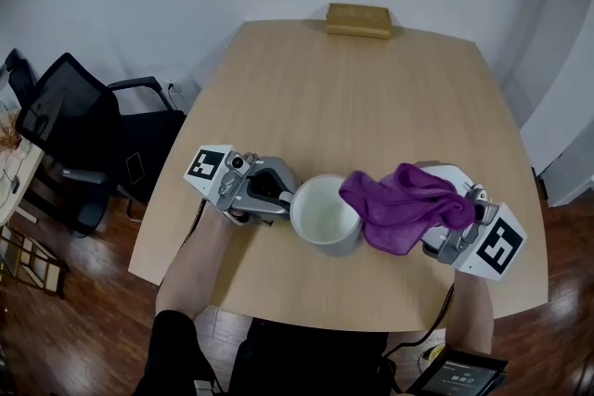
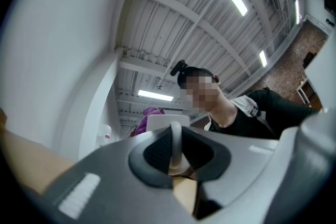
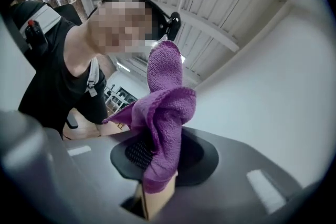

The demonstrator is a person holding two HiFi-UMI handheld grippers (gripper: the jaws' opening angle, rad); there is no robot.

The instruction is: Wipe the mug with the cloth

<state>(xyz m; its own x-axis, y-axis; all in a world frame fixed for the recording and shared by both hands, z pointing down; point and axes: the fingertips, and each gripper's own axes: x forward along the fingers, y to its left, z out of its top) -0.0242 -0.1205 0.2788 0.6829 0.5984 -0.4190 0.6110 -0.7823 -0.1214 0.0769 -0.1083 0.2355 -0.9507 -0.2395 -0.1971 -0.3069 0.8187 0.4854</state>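
Mug (image 1: 325,216) is over the near part of the light wooden table (image 1: 371,88), right between the two grippers. It's white, with its open mouth tipped up toward the head camera, and I honestly can't tell if the bottom is touching the tabletop. The left gripper (image 1: 283,195) comes in from the mug's left. In the left gripper view its jaws are closed down on a narrow white part of the mug that looks like the handle, with the mug's body showing just beyond. The right gripper (image 1: 459,210) is on the other side with its jaws clamped on the purple cloth (image 1: 404,204). In the right gripper view a bunched fold of the cloth is pinched between the pads (image 3: 134,152) and the rest stands up loose above them. From the head view the free end of the cloth lies against the right side of the mug's rim. Other stuff around: a flat brown box (image 1: 358,19) at the far edge of the table, well away from everything, and a black office chair (image 1: 74,125) off to the left on the dark wood floor (image 1: 56,338).
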